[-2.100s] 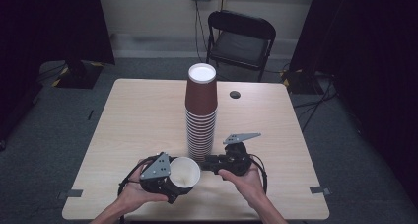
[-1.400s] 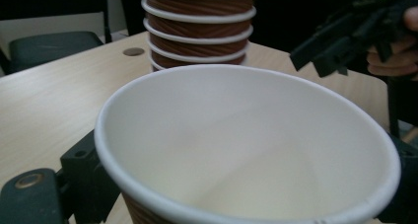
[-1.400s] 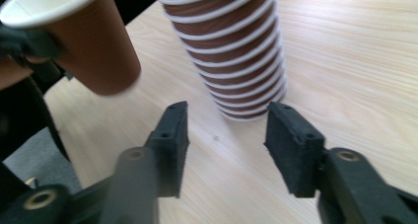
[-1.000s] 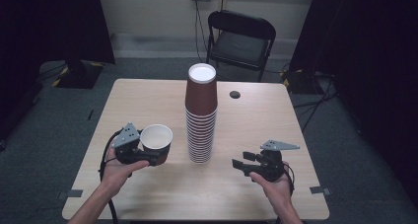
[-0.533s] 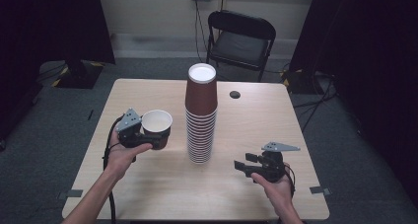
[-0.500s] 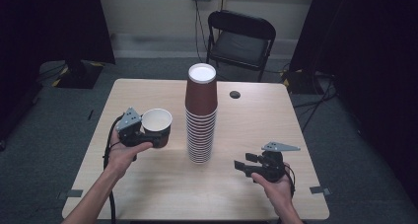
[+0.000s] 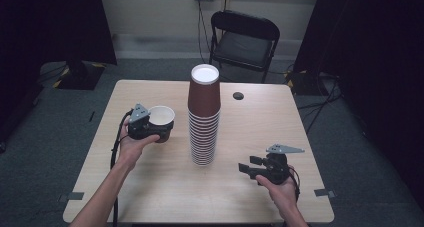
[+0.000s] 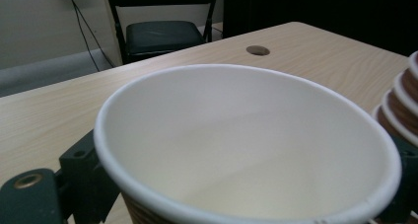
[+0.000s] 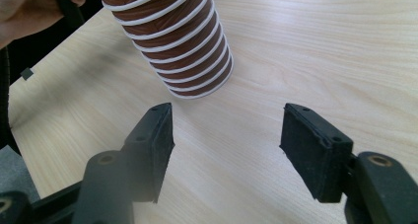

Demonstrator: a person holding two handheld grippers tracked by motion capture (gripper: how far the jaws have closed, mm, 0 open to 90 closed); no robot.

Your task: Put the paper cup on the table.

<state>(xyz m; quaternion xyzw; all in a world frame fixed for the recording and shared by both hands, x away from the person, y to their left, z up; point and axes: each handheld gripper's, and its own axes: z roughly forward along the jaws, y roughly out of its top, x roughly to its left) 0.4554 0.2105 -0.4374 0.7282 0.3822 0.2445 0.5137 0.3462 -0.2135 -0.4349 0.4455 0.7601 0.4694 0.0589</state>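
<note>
One paper cup (image 7: 161, 118) sits clamped in the left gripper (image 7: 145, 127) at nine o'clock of the cup stack (image 7: 203, 122), not yet set down; the right gripper (image 7: 252, 168) waits open-jawed and empty.

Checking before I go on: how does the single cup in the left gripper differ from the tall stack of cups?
The single cup sits mouth up, clamped by the left gripper left of the stack; the stack stands mouth down on the table, untouched. The cup is one piece and short; the stack is many nested cups and much taller. Both are brown paper with white rims.
</note>
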